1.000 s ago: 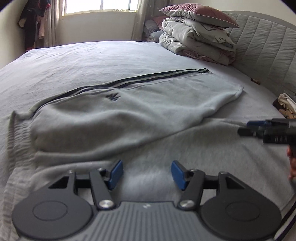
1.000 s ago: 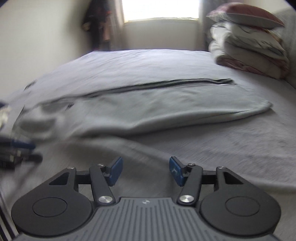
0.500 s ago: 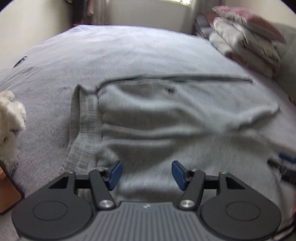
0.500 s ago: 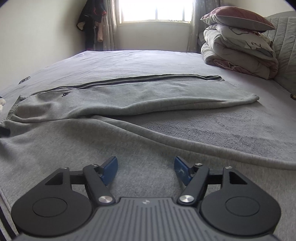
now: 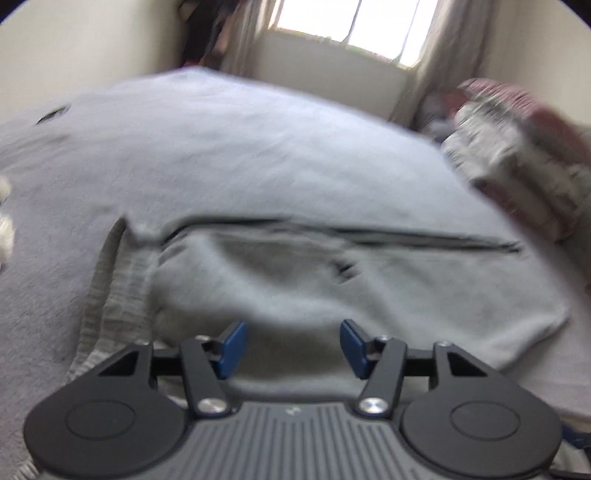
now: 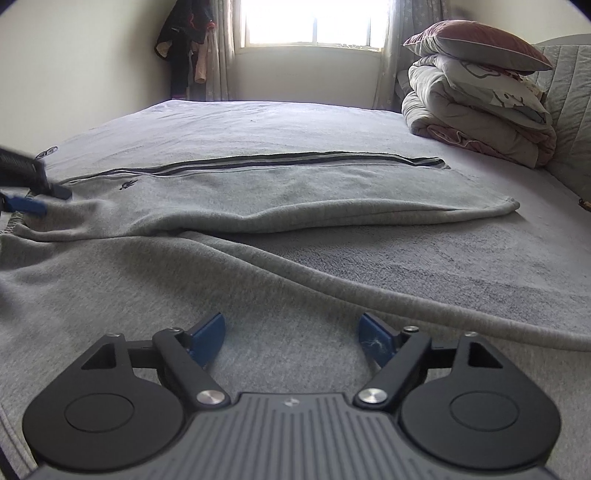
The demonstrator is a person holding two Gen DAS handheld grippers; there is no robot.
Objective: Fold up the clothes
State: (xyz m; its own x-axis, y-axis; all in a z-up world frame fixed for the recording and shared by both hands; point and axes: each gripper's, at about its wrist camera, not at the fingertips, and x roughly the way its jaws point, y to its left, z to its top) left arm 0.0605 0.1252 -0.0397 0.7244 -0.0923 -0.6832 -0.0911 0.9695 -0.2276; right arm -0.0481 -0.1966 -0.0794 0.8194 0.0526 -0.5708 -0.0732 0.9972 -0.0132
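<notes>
Here, spread flat across a wide bed covered in a pale grey sheet (image 6: 258, 122): a pair of light grey fleece track trousers with two dark stripes down the outer seam (image 6: 295, 192), also seen from the left wrist camera (image 5: 332, 280), though blurred there. Far leg folded over and lying lengthwise, striped seam toward the window, small dark logo near the waist, hem pointing toward the stacked bedding. Near leg running under both cameras, its rolled edge curving away to the right in the right wrist view. Ribbed waistband at the left end, near the bed's left side.

Hovering over the near leg: the right gripper (image 6: 293, 334), blue pads spread wide and opening further, nothing clamped between them, only fabric lying beneath. Close above the waist end of the trousers: the left gripper (image 5: 291, 345), blue pads about half apart and closing, no cloth pinched between them; seen too at the left edge of the right wrist view (image 6: 26, 192), just over the waistband.

At the head of the bed, by a quilted grey headboard (image 6: 569, 96): a pile of folded quilts topped by a maroon pillow (image 6: 476, 92). Beyond, a bright curtained window (image 6: 314, 22) and dark garments hanging in the corner (image 6: 184, 48).
</notes>
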